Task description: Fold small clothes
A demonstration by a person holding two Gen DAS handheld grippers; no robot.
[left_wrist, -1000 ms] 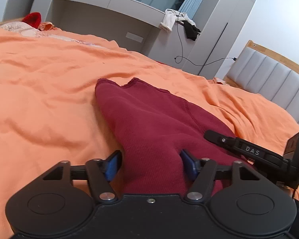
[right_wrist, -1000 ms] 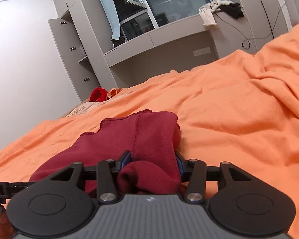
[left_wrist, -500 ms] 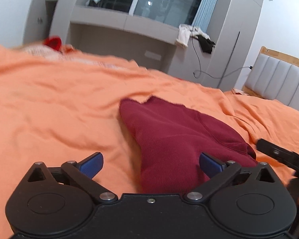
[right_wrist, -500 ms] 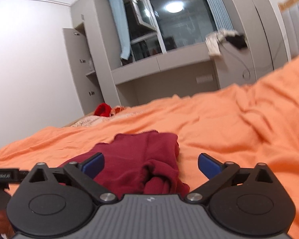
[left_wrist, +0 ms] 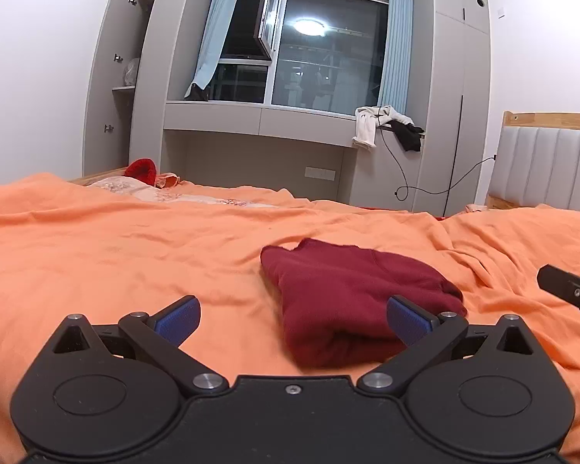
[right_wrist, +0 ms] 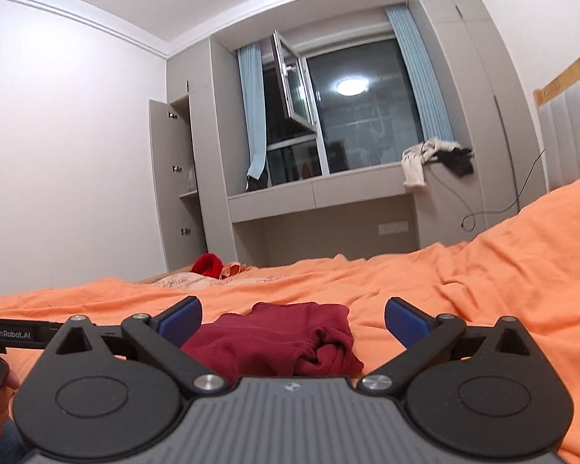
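Orange bedding (left_wrist: 96, 255) covers the bed and fills the lower half of both wrist views, rumpled into soft folds. Nearest the cameras, the left gripper (left_wrist: 293, 319) has its blue-padded fingers spread wide, having just been opening, with nothing pressed between the pads; the right gripper (right_wrist: 293, 319) stands equally wide after the same opening, and its pads touch nothing either. A folded dark red garment (left_wrist: 352, 297) lies on the bedding just ahead of both, free of either gripper; in the right wrist view its bunched, rolled end (right_wrist: 328, 355) faces the camera. The tip of the right gripper shows at the right edge of the left wrist view, apart from the garment. Farther off, near the bed's far edge, sit a bright red item (left_wrist: 141, 169) and a pale patterned cloth (left_wrist: 123, 185). Beyond the bed, a grey built-in unit (left_wrist: 259, 120) runs under a dark window with blue curtains (left_wrist: 212, 38), and white and black clothes (left_wrist: 386, 127) hang over its right end. A padded headboard (left_wrist: 549, 162) stands at the right.
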